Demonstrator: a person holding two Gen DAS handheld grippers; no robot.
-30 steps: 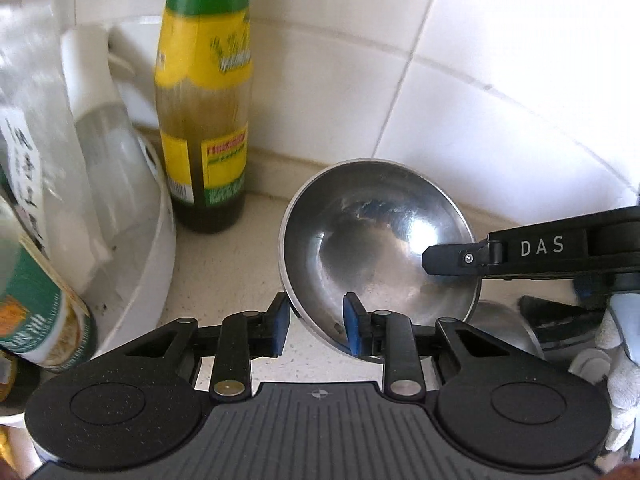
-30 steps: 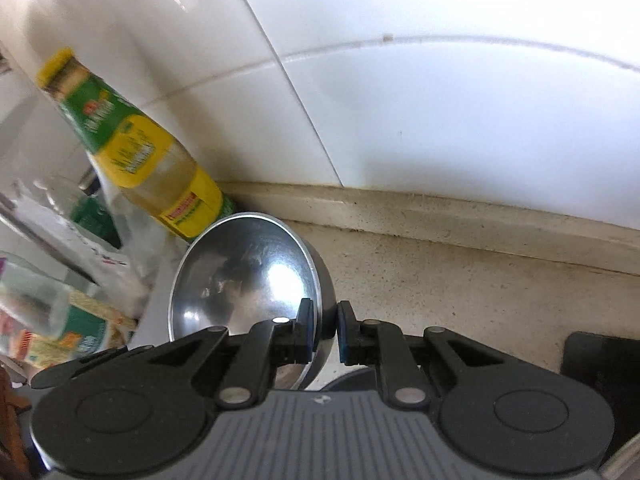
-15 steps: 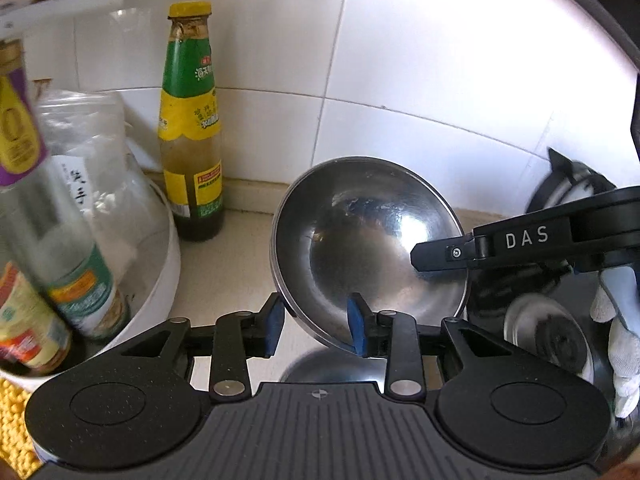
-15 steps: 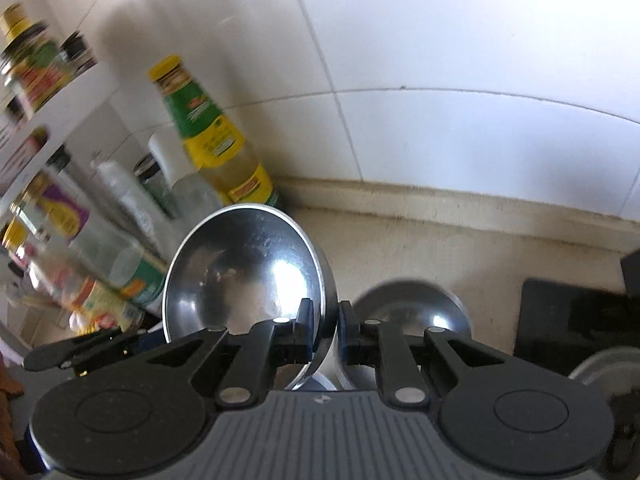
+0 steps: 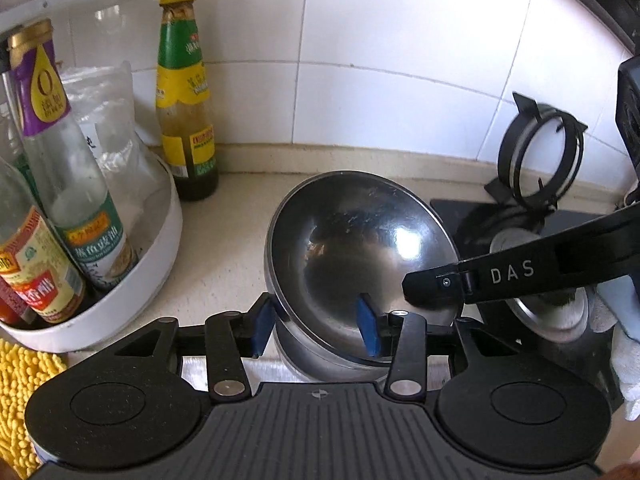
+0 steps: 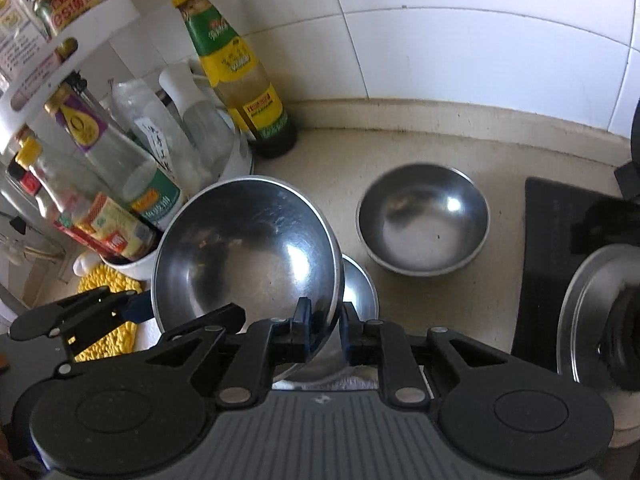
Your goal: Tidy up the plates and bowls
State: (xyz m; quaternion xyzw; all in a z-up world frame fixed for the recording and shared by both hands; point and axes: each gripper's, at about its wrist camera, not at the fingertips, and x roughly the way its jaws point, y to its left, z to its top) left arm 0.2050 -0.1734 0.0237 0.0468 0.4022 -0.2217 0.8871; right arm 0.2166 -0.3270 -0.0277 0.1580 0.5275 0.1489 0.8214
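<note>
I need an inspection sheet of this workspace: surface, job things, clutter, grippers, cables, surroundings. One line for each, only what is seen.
Surface: beige counter, speckled, bare between the bowls and the hob.
Job's things: tilted steel bowl held off the counter; second bowl upright near the wall; third bowl partly hidden under the held one.
Clutter: green-label bottle by the wall; white caddy of bottles; yellow mat.
Grippers: right gripper shut on the tilted bowl's rim; left gripper open, its fingers astride that rim.
Cables: nothing seen.
Surroundings: white wall tiles; black hob with pan support.
</note>
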